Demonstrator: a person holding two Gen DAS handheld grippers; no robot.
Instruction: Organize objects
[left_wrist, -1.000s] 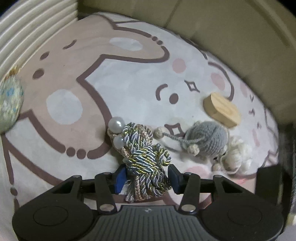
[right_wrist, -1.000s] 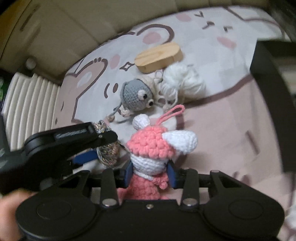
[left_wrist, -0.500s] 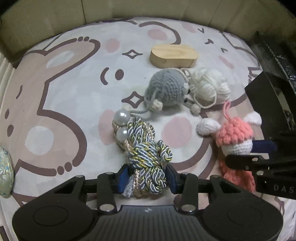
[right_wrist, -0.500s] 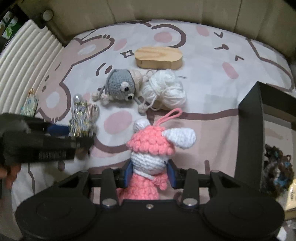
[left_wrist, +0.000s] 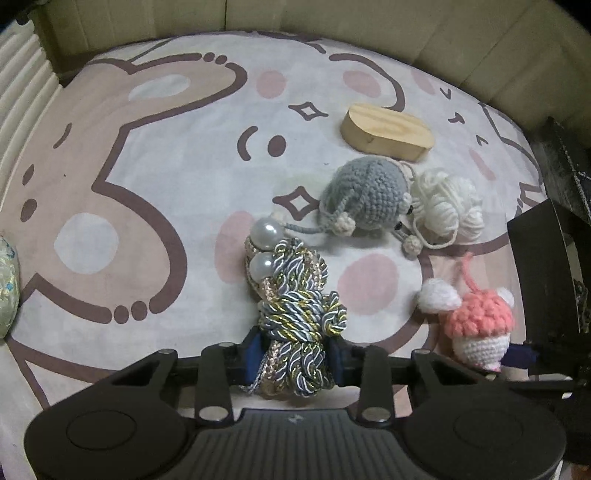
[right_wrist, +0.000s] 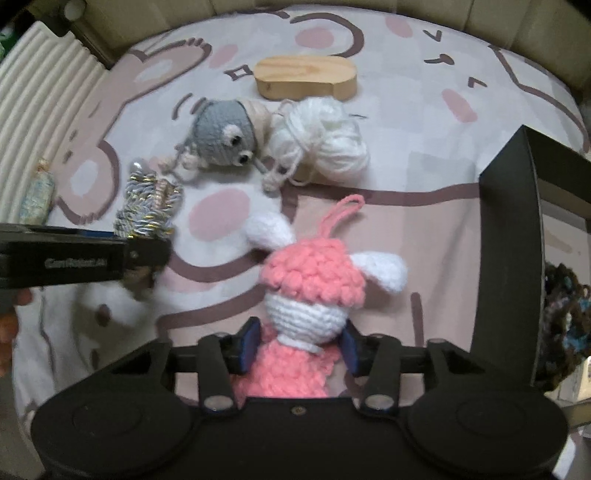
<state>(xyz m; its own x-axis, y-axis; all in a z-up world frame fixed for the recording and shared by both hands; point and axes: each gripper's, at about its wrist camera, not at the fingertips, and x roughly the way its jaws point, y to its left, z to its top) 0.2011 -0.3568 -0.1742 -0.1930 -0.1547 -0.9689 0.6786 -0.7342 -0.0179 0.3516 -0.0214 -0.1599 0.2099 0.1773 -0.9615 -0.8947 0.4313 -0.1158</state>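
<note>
My left gripper (left_wrist: 293, 350) is shut on a braided blue, gold and pink cord knot (left_wrist: 295, 306) topped by two pearls (left_wrist: 264, 232); the knot's far end rests on the cartoon-print mat (left_wrist: 147, 166). A pink and white crochet doll (right_wrist: 314, 280) with a pink loop is clamped at its body by my right gripper (right_wrist: 301, 347). The same doll (left_wrist: 480, 321) shows at the right of the left wrist view. In the right wrist view the cord knot (right_wrist: 147, 206) sits just beyond the left gripper's black body (right_wrist: 74, 258).
On the mat lie a grey crochet mouse (left_wrist: 369, 192), a white yarn ball (left_wrist: 447, 199) and an oval wooden block (left_wrist: 388, 133). A black open box (right_wrist: 509, 240) stands at the right. At the left are a patterned pouch (left_wrist: 7, 288) and a white ribbed cushion (right_wrist: 44, 92).
The left jaws have squeezed tighter on the cord knot. Both views have rolled, bringing the doll and right gripper into the left view's right edge. The doll has stayed clamped.
</note>
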